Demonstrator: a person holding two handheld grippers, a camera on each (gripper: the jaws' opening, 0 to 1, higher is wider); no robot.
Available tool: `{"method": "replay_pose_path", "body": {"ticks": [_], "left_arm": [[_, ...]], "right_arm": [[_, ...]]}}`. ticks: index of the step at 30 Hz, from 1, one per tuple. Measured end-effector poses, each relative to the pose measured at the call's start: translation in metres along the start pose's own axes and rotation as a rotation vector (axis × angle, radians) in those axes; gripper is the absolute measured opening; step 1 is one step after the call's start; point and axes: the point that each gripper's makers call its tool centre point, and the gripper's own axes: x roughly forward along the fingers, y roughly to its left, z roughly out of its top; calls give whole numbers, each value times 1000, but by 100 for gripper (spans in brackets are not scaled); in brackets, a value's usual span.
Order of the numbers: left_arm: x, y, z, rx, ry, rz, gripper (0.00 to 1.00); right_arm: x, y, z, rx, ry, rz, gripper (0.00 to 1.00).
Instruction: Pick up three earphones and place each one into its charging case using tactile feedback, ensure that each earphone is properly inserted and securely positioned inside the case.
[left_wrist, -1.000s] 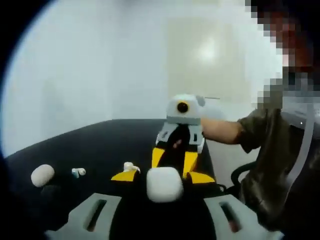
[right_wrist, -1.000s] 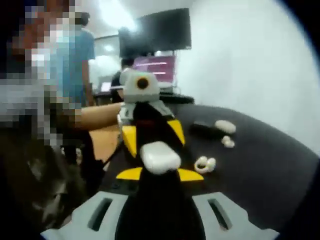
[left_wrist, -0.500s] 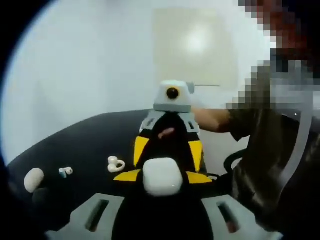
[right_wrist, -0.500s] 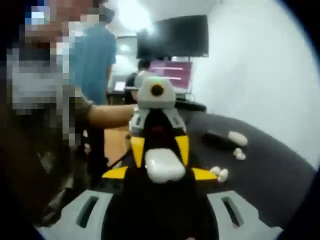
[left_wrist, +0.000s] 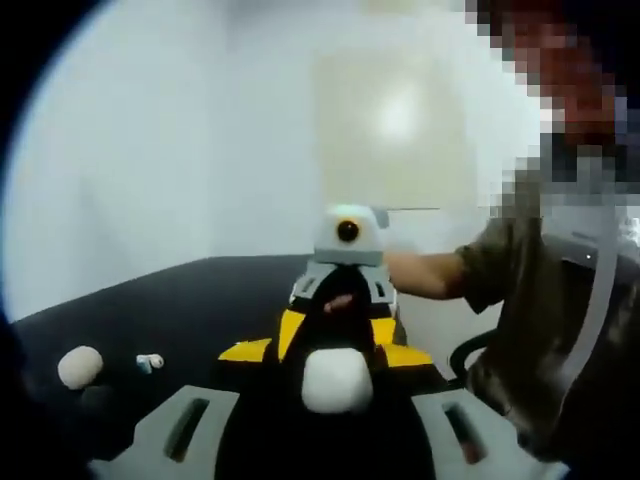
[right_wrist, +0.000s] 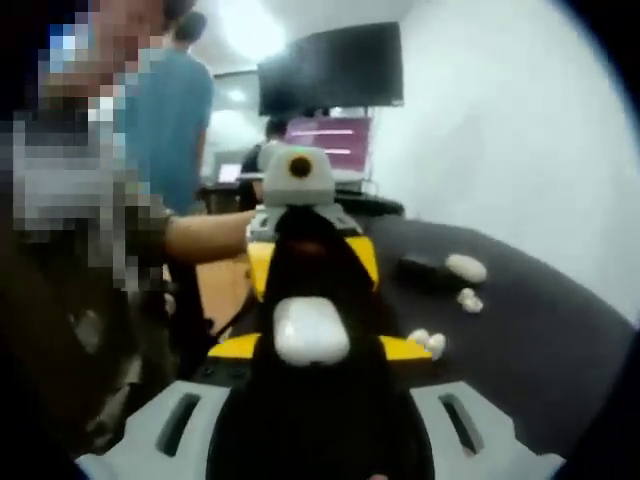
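Note:
A closed white charging case (left_wrist: 336, 380) sits at the tips of both grippers, which face each other above the black table (left_wrist: 150, 310). My left gripper (left_wrist: 334, 392) is shut on the case, its jaws a dark mass under it. The right gripper (left_wrist: 338, 345), with yellow fingers (left_wrist: 290, 332), meets the case from the far side. In the right gripper view the same case (right_wrist: 311, 330) rests at my right gripper (right_wrist: 311, 345), with the left gripper's yellow fingers (right_wrist: 365, 262) behind it. White earphones (right_wrist: 428, 342) lie on the table, and another earphone (right_wrist: 468, 299) lies further back.
A second white case (left_wrist: 80, 366) and a small earphone (left_wrist: 150, 362) lie at the left of the table. In the right gripper view a white case (right_wrist: 465, 266) lies by a black object (right_wrist: 422, 268). A person's arm (left_wrist: 430, 275) reaches in. A monitor (right_wrist: 335, 65) hangs behind.
Both views have shifted with the hands. The case stays between the two grippers. In the left gripper view the looped earphone beside the yellow fingers has gone out of sight.

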Motion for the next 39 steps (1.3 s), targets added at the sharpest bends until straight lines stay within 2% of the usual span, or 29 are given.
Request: {"method": "replay_pose_path", "body": {"ticks": [2,3,5,10,12,15,17,18,19,20,24,27,30,36,39], "left_arm": [[-3,0,6,19,-34,5,38],[-6,-1,16,23,-87,3,37],[-11,6,23,-5,-136,34,36],[-13,9,25,-11,-147,42,36],[-13,8,25,-4,-149,43,36],[-15,10,30,0,-176,50,36],[-16,11,32,3,-191,60,36],[-17,12,34,6,-199,63,35],[-17,12,34,8,-203,65,35],[-17,14,35,8,-206,68,35],[-18,16,35,6,-206,72,35],[-19,18,34,21,-207,92,33],[-20,20,35,26,-208,96,33],[-27,22,43,27,-260,119,33],[-32,24,47,21,-288,127,32]], "right_arm": [[2,-3,2,-5,4,-18,45],[4,-3,2,1,8,-20,43],[7,-2,1,16,19,-13,40],[12,-2,2,25,24,-10,40],[15,-1,5,58,19,-2,40],[21,2,6,74,22,12,40],[26,6,-4,90,63,26,38],[29,-1,-2,88,26,-28,35],[26,-1,0,53,39,-26,35],[24,1,1,71,39,-20,35],[23,6,-1,44,41,-44,35],[22,4,-1,6,37,-57,35],[18,3,2,-97,27,-82,35],[9,1,10,-227,23,-144,35],[-2,-9,21,-303,10,-237,35]]}}
